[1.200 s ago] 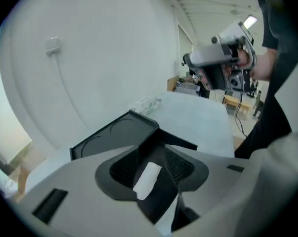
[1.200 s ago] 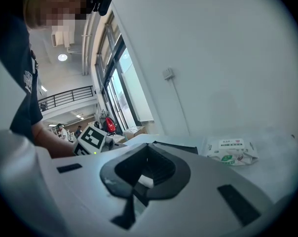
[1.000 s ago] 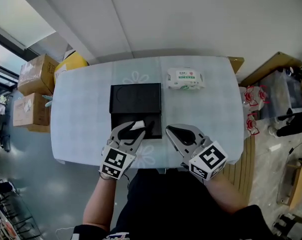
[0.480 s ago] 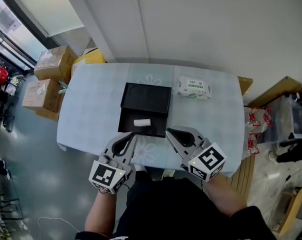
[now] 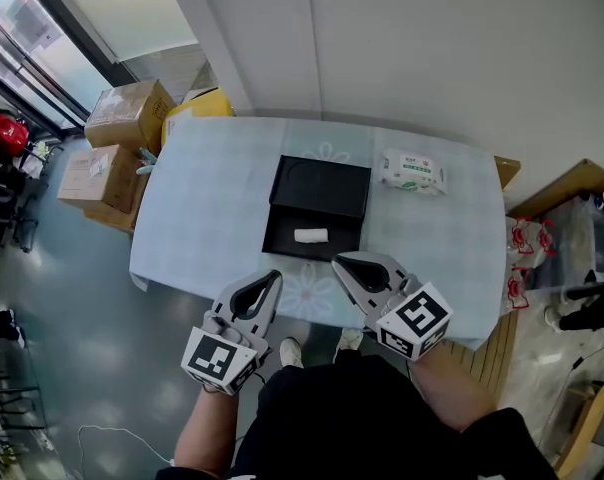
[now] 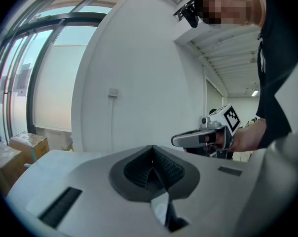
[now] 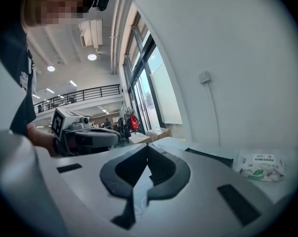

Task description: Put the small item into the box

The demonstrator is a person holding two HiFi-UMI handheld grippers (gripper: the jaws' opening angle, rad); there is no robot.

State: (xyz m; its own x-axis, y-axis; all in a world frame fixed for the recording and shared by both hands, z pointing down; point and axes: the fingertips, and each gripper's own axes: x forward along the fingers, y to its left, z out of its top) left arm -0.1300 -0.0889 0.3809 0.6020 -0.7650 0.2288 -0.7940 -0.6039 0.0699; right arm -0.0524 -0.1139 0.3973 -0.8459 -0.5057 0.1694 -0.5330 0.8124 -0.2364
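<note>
A black box (image 5: 314,240) stands open on the pale blue table (image 5: 202,218), its lid (image 5: 322,185) lying flat behind it. The small white item (image 5: 310,235) lies inside the box. My left gripper (image 5: 275,276) is shut and empty, held clear of the table's near edge, its tips pointing at the box. In the left gripper view its jaws (image 6: 151,147) meet with nothing between them. My right gripper (image 5: 335,260) is also shut and empty, just right of the box's near corner, and its jaws (image 7: 148,146) meet too.
A packet of wet wipes (image 5: 413,171) lies at the table's far right. Cardboard boxes (image 5: 120,118) and a yellow object (image 5: 210,102) sit on the floor left of the table. A white wall runs behind it. Bags and a bin (image 5: 572,218) stand at the right.
A second ago the left jaws stood open around the white item over the box. The item now lies in the box. The left gripper has shut and drawn back, and the right has pulled back a little.
</note>
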